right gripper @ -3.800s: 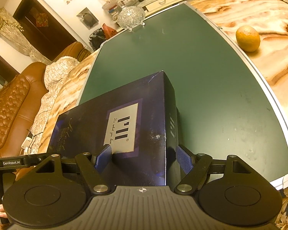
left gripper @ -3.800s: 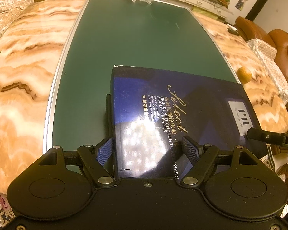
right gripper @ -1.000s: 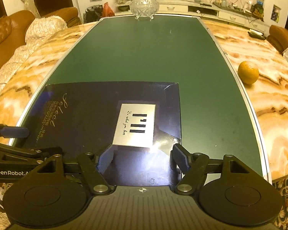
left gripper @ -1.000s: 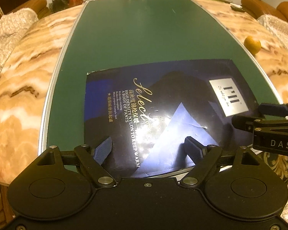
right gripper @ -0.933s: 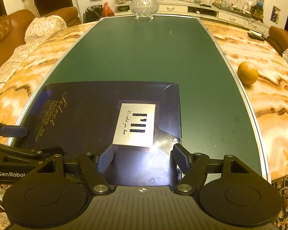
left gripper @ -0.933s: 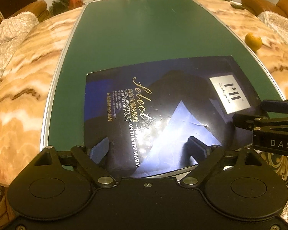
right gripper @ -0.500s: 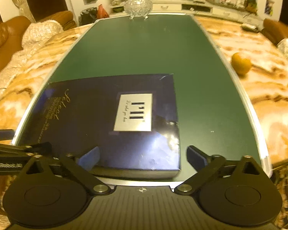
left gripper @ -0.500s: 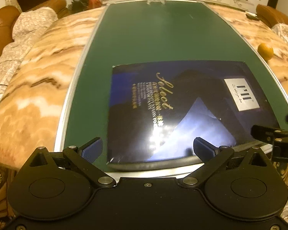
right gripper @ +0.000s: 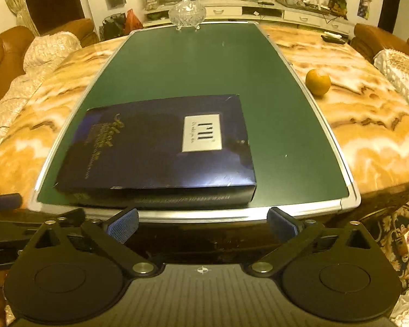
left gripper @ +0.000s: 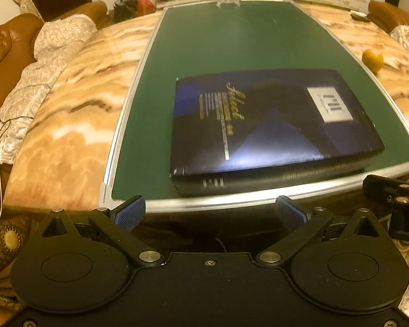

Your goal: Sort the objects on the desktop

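A flat dark blue box (left gripper: pixel 270 128) with gold lettering and a white label lies on the near end of the green board (left gripper: pixel 231 41); it also shows in the right wrist view (right gripper: pixel 161 147). My left gripper (left gripper: pixel 210 212) is open and empty, back off the table's near edge. My right gripper (right gripper: pixel 203 223) is open and empty too, just short of the board's near rim. The right gripper's tip (left gripper: pixel 390 190) shows at the right of the left wrist view.
An orange (right gripper: pixel 317 81) sits on the marble tabletop (right gripper: pixel 354 114) right of the green board (right gripper: pixel 191 65). A glass bowl (right gripper: pixel 186 13) stands at the board's far end. Brown sofas (left gripper: pixel 2 54) flank the table. A remote (right gripper: pixel 332 38) lies far right.
Both grippers let go of the blue box, opened wide and drew back off the table's near edge. The box now lies flat on the board.
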`<control>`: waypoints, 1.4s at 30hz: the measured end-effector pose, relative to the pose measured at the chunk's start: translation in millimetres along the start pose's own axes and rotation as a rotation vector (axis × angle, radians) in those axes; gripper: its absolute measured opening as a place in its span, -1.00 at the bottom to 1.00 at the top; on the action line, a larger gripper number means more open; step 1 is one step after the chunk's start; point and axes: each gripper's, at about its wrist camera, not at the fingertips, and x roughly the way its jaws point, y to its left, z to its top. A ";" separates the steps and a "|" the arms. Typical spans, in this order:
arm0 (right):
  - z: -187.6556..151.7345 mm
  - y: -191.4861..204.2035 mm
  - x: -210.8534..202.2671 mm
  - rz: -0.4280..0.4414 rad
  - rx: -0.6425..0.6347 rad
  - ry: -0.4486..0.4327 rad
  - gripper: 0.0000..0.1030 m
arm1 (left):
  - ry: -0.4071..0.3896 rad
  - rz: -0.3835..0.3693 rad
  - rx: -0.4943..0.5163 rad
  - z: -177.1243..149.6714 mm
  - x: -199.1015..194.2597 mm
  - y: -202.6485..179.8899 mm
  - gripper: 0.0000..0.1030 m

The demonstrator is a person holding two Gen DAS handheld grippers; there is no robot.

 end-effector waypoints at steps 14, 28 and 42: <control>-15.6 15.6 -24.9 -0.017 -0.020 -0.013 1.00 | 0.027 -0.037 -0.050 -22.7 -10.4 9.3 1.00; -21.4 29.6 -29.7 -0.032 -0.021 -0.019 1.00 | 0.021 -0.004 -0.085 -28.2 -12.9 16.7 1.00; -18.9 36.2 -23.5 -0.027 -0.018 0.003 1.00 | 0.045 -0.014 -0.128 -31.0 -4.3 24.0 1.00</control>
